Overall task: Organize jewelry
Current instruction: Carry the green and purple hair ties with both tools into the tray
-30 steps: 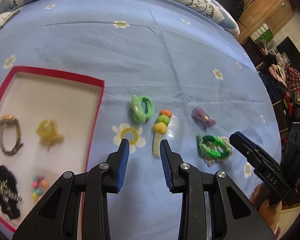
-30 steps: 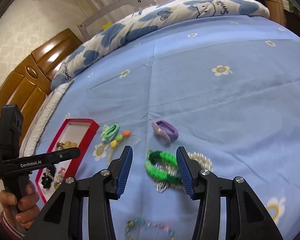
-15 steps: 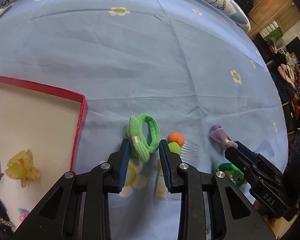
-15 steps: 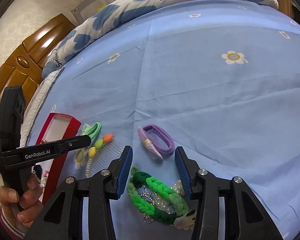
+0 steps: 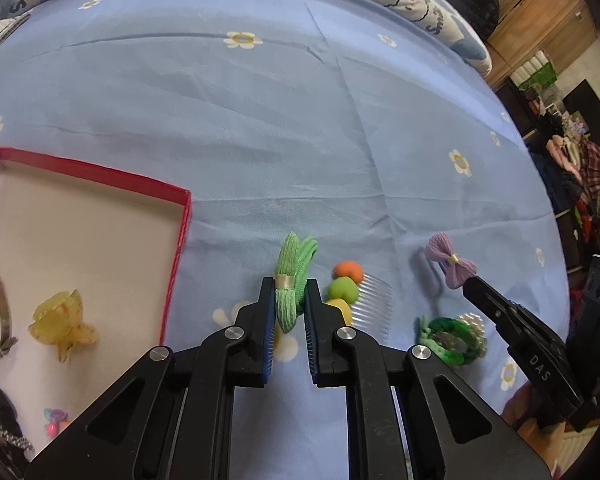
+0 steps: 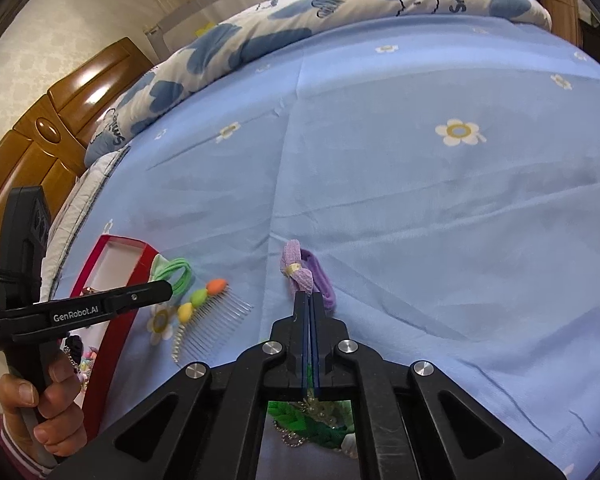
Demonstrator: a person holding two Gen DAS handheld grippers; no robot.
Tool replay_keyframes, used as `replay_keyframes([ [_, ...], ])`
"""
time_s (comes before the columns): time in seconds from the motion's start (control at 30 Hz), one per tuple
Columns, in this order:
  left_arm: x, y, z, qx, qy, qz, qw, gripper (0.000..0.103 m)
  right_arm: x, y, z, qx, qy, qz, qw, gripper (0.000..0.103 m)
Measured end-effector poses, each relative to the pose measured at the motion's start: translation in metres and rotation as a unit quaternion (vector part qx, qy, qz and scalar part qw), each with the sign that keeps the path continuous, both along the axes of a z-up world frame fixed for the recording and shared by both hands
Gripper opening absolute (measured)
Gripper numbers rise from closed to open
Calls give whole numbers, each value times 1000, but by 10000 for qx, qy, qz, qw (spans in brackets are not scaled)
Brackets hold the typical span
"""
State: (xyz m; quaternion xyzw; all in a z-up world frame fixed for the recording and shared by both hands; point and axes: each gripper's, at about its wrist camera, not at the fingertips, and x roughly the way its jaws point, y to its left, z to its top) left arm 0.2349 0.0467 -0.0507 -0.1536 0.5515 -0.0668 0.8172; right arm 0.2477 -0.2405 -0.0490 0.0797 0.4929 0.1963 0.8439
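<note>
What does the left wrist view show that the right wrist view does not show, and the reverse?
Only the left wrist view shows the yellow claw clip lying in the red box, and the left tongs gripping the green hair tie. Only the right wrist view shows the wooden headboard and the right tongs shut on the purple hair tie. Both show the comb with coloured beads, the blue sheet and the green braided bracelet.

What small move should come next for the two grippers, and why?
Probably lift both. The left gripper has its pads against the green hair tie, and the right gripper is shut on the purple hair tie. Both ties lie on the bedsheet, outside the red-rimmed box.
</note>
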Motion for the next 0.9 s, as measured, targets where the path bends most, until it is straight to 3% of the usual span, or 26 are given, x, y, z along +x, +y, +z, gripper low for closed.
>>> replay_keyframes([
  [0.4,-54,37,40,-233,-402,271,9986,11,-32,27,32,437,-184,309,9984,0],
  [0.9,-114,110,50,-429,-510,1049,9922,11,-74,109,52,726,-239,1077,9912,0],
])
